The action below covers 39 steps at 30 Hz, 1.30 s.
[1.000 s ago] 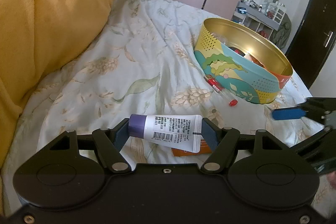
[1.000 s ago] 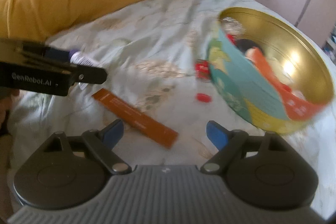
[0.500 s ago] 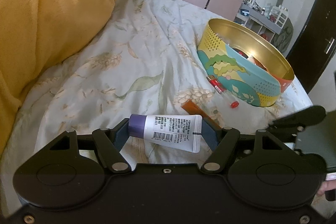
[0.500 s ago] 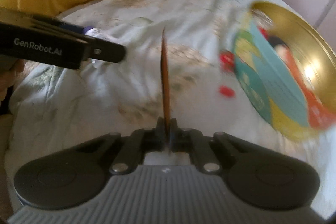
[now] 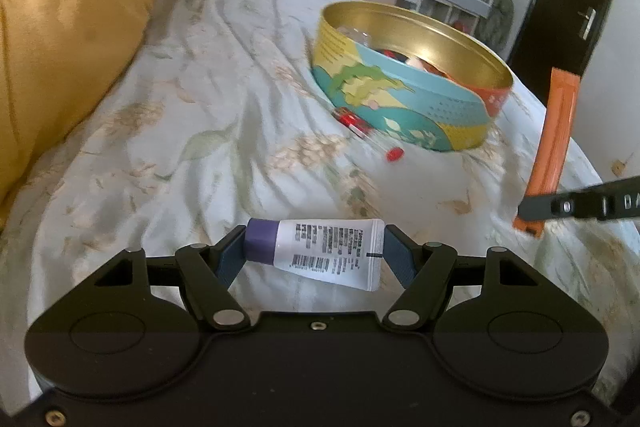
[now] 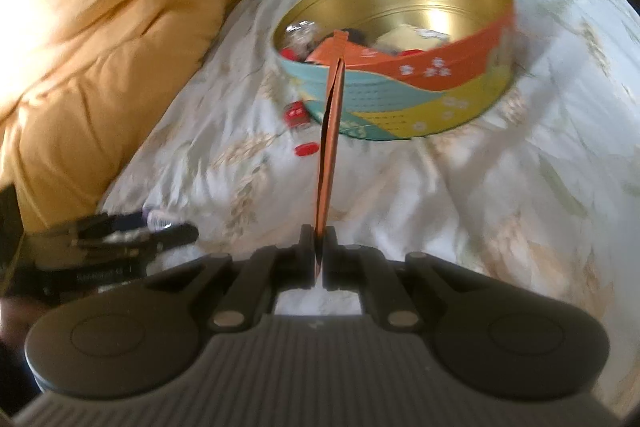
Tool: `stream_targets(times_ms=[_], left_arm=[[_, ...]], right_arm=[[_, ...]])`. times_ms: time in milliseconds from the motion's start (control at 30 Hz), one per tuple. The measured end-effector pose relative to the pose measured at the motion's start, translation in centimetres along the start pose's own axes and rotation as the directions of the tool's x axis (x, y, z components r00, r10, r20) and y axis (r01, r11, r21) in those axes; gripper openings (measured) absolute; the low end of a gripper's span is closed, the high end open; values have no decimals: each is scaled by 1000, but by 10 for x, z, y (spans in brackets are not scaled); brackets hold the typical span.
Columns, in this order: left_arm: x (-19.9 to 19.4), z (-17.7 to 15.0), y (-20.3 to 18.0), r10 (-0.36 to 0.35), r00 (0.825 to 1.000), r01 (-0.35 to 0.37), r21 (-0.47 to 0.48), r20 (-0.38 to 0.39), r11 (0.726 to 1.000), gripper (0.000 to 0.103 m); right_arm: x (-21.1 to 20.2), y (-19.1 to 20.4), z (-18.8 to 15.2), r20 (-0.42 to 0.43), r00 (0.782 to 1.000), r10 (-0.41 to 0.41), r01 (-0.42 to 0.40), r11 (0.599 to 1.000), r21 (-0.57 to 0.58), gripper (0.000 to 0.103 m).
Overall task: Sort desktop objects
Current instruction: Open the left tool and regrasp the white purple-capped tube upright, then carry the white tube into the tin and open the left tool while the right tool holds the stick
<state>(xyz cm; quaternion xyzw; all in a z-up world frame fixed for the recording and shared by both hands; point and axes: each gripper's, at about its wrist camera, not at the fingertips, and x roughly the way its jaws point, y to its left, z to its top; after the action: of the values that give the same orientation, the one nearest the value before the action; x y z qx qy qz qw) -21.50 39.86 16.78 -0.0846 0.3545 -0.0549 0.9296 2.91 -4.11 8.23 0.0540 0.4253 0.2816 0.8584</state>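
While clamped end to end between the left gripper [image 5: 315,254] pads: white tube [image 5: 325,253] with purple cap, held crosswise, well short of the round tin [image 5: 404,107]. Right gripper [image 6: 319,254] pinched shut on a flat orange strip [image 6: 330,143], edge-on, upright, tip pointing toward the tin. Beside the tin's near wall on the floral bedsheet [image 5: 200,131]: a red-capped vial [image 5: 366,133]. Left of the tin: yellow duvet [image 6: 88,43].

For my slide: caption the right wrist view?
Right gripper pinches an orange strip edge-on, pointing toward the round tin.
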Motion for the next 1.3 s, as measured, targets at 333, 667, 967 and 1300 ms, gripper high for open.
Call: stream_targets(times_ms=[333,667,967,1300], left_arm=[[6,-3,-13,0,999,1,36,-42,999,64],[5,-3,-17,14,997,-10,57,-71,998,75],[24,2,-38,49,992,-18,254,-117,967,71],[27,15,-38,25,980,17,207,-200,978,29]], right_arm=[[9,-6,-10,12,999,-34,33,993,112,4],[2,-12,-8,50,999,-15,8,991,135,5],[12,-11,-9,27,1000,-7,3,992,130,5],[20,-8,-7,22,1000,-2,-1,993,114,5]])
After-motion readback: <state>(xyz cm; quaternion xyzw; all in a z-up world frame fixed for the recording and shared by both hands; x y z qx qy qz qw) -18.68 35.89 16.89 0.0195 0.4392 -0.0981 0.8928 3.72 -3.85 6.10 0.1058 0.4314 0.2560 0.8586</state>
